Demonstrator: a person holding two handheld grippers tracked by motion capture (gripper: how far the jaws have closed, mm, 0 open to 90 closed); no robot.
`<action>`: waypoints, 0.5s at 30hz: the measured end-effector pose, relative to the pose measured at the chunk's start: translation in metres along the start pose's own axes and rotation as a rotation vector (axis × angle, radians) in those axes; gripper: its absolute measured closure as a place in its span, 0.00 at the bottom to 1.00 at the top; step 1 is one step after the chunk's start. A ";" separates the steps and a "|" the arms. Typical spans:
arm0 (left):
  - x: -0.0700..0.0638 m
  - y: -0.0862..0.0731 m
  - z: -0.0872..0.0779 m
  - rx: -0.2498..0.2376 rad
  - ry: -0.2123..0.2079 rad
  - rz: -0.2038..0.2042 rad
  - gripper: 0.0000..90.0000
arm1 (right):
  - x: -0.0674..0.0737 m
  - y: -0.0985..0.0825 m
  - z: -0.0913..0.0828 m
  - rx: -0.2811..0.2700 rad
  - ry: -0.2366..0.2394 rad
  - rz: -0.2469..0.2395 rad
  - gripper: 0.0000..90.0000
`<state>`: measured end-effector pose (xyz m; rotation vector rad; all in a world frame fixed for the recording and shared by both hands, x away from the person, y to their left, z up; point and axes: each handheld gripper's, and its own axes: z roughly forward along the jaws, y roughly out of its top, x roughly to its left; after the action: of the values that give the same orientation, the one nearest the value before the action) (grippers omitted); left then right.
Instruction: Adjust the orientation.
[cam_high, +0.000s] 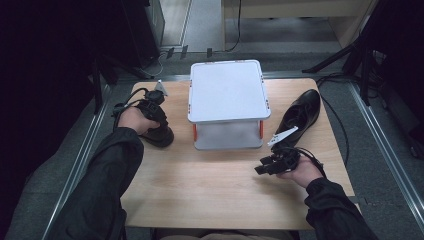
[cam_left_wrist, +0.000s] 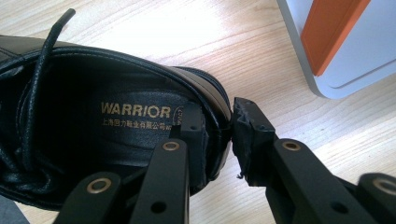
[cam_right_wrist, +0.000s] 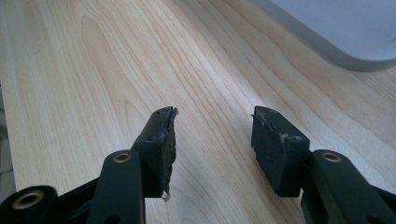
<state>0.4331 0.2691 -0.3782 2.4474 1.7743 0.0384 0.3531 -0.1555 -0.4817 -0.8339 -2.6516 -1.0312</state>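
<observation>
shoe (cam_left_wrist: 84, 121) is what we have in hand here: the black lace-up sits on the wooden table (cam_high: 210, 190), left of the white two-tier rack (cam_high: 228, 90), and our left gripper (cam_left_wrist: 219, 135) has come at it from the heel end. one pad is inside the collar, against the lining beside the printed insole, and the other is outside the heel wall, so the jaws straddle the back of the shoe. they look pinched on that heel wall, which gives a stiff edge to lift by rather than soft leather or loose laces. in the high view the left gripper (cam_high: 159, 131) stands over the shoe's heel, hand gripping from above.

a second black shoe (cam_high: 301, 112) lies to the right of the rack, toe pointing away from us. our right gripper (cam_right_wrist: 212, 135) waits near it, low over bare wood, its pads spread apart with nothing between them. we judge it is kept clear so the left can lift first, probably toward the rack.
</observation>
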 end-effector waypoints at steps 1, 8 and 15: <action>0.000 -0.001 -0.001 0.001 -0.003 -0.005 0.86 | 0.000 0.001 0.001 0.000 0.001 -0.003 0.56; 0.009 -0.015 -0.013 0.017 -0.036 -0.003 0.88 | 0.004 0.009 0.008 0.016 0.024 -0.032 0.56; 0.024 -0.045 -0.024 0.030 -0.080 0.023 0.89 | 0.005 0.015 0.016 0.040 0.042 -0.048 0.56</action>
<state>0.3965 0.3078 -0.3602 2.4538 1.7258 -0.0839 0.3582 -0.1338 -0.4832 -0.7357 -2.6607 -0.9919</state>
